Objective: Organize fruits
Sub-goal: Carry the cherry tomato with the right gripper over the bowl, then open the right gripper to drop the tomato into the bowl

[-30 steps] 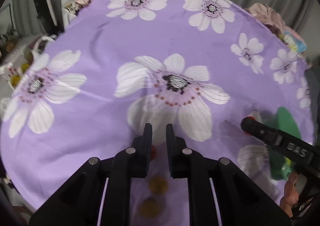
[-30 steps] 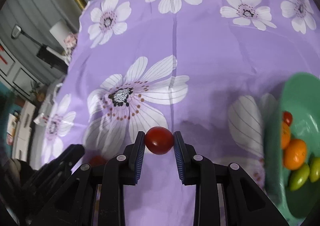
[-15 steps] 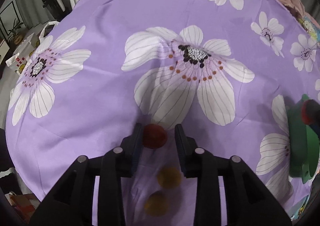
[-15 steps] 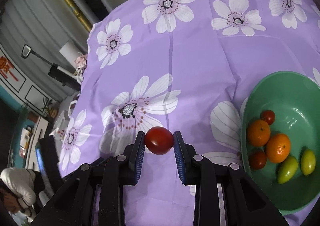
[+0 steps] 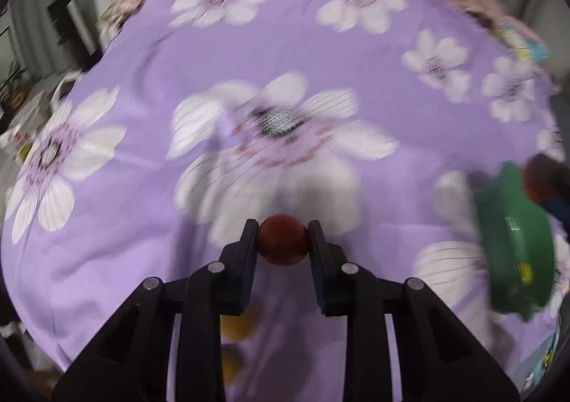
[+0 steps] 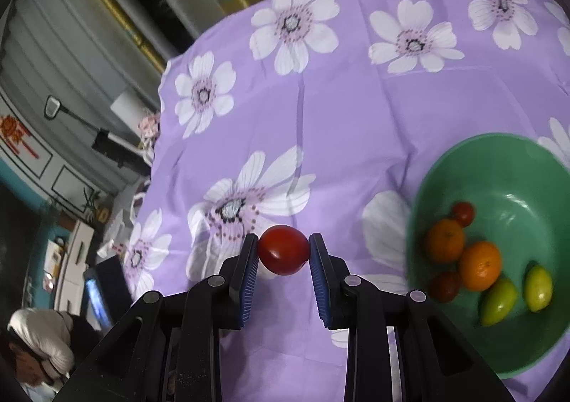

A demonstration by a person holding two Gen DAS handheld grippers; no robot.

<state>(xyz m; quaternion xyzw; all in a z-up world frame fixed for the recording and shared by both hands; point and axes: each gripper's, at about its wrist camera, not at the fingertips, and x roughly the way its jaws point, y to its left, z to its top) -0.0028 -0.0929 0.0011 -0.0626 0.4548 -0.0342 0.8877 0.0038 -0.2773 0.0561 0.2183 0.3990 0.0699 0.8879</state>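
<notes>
Above the purple cloth [image 6: 356,124], each tool grips 1 tomato: right tool [image 6: 284,250] on its tomato [image 6: 284,249], left tool [image 5: 283,240] on a darker tomato [image 5: 283,238], likely for transfer into the green bowl [image 6: 498,159].

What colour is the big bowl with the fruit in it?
The bowl is green, clearest in the right wrist view.

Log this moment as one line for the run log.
left gripper: just closed on tomato | right gripper: holds tomato | bowl: two oranges, two tomatoes, two green fruits
</notes>
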